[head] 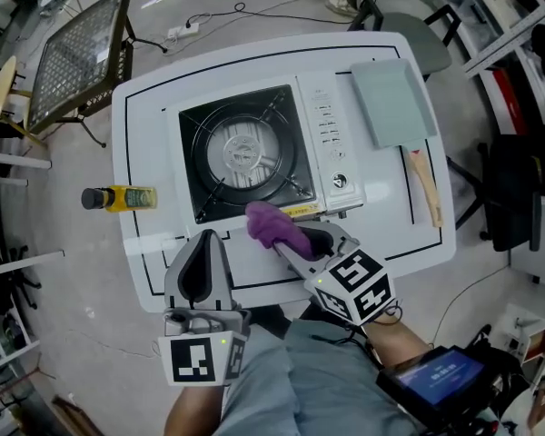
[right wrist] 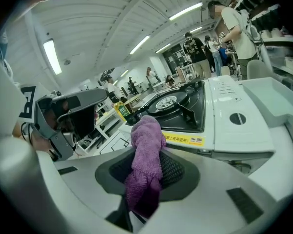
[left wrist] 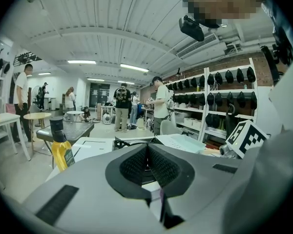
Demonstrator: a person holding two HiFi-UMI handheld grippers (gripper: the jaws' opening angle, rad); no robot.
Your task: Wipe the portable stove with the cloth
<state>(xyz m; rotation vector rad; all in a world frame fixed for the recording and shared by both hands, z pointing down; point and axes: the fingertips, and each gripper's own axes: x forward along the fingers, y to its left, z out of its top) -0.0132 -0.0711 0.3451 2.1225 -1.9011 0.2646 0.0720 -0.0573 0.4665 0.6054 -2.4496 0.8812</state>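
Observation:
The portable stove [head: 254, 153] sits mid-table, with a black burner well and a white control panel on its right. My right gripper [head: 295, 242] is shut on a bunched purple cloth [head: 271, 223], held just over the stove's near edge by the yellow label. In the right gripper view the cloth [right wrist: 146, 155] hangs out between the jaws, with the stove [right wrist: 185, 106] right ahead. My left gripper [head: 206, 237] hovers over the table left of the cloth, near the stove's front left corner. Its jaws [left wrist: 147, 152] meet with nothing in them.
A yellow bottle with a black cap [head: 118, 198] stands at the white table's [head: 145, 271] left edge. A pale grey-green board [head: 395, 103] and a wooden handle [head: 425, 184] lie right of the stove. Chairs and a mesh table surround the table; people stand in the background.

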